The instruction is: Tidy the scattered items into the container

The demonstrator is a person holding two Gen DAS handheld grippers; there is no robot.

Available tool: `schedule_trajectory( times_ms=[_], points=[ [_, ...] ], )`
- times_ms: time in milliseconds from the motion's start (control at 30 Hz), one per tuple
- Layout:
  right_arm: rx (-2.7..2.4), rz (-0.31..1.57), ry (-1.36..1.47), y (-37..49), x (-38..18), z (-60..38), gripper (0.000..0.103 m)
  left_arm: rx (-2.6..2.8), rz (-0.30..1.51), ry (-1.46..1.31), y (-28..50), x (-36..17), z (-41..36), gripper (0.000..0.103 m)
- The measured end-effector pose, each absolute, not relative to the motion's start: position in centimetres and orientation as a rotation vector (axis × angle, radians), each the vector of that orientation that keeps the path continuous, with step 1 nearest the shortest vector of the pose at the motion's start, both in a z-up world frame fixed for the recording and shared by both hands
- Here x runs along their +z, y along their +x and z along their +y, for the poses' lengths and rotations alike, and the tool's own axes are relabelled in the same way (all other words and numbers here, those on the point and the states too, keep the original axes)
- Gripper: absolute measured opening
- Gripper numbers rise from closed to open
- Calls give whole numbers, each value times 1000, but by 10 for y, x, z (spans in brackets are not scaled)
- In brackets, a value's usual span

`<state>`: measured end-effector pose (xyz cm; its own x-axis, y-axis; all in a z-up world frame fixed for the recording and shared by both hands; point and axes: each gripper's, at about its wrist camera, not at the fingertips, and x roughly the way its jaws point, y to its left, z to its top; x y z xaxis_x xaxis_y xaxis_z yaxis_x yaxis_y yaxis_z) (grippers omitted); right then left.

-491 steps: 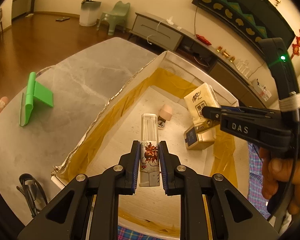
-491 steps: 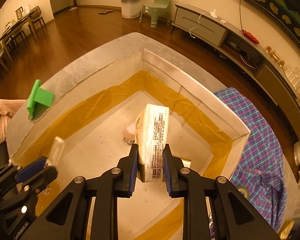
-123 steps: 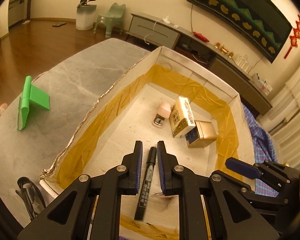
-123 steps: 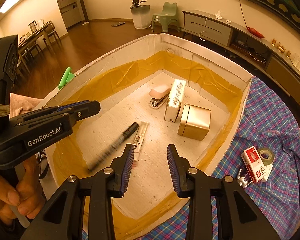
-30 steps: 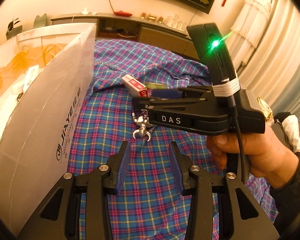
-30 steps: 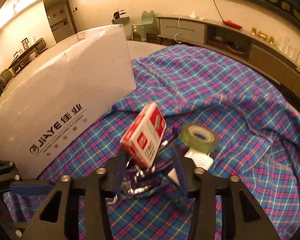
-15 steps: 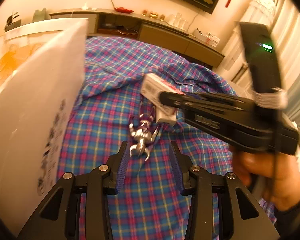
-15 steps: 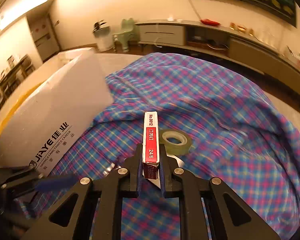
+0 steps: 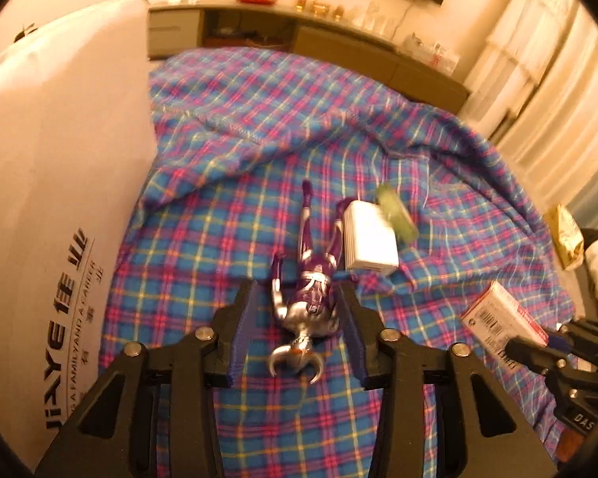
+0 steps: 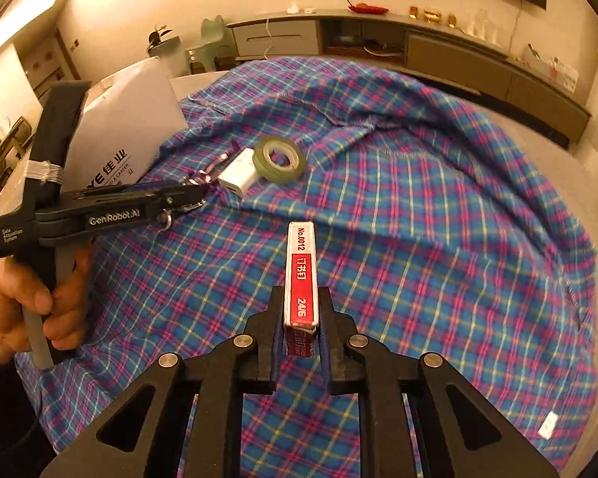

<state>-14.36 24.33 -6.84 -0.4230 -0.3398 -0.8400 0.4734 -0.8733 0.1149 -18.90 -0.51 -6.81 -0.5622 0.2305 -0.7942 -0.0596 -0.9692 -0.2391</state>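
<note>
We find the right gripper (image 10: 299,330) clamped on the red-and-white staple box (image 10: 300,279), held on edge above the plaid cloth (image 10: 418,219) and clear of it. The left gripper (image 9: 299,326) has its jaws spread wide on either side of the purple-and-silver toy figure (image 9: 309,298), which lies flat on the cloth between the fingers; neither finger appears to touch it.

Just beyond the figure lie a small white block (image 9: 368,239) and a roll of green tape (image 10: 280,158), the two touching or nearly so. The white cardboard container (image 9: 52,207) stands at the left of the scene, its printed wall beside the cloth's edge — its interior is not visible from either camera, so we cannot state what it holds.

Our assessment: the task is incomplete. One item is in hand and awaits transfer to the container; the figure is lined up for a grasp but not yet gripped; the white block and tape are untouched.
</note>
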Motion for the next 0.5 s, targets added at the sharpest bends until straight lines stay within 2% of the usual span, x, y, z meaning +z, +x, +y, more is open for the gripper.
schedule_trajectory(
  times_ms=[133,200,233,500],
  points=[
    [-2302,213,1334,-142,-84,235,17,2634,-185,-1366,-189,-70,1,40],
    [-2289,210,1358,-141,-92,232,17,2633,-133,-1350,-188,-70,4,33],
    [-2296,211,1345,-140,-92,232,16,2630,-125,-1346,-187,-70,5,32],
    [-2299,142,1280,-130,-69,231,15,2640,-198,-1331,-179,-61,-2,32]
  ],
)
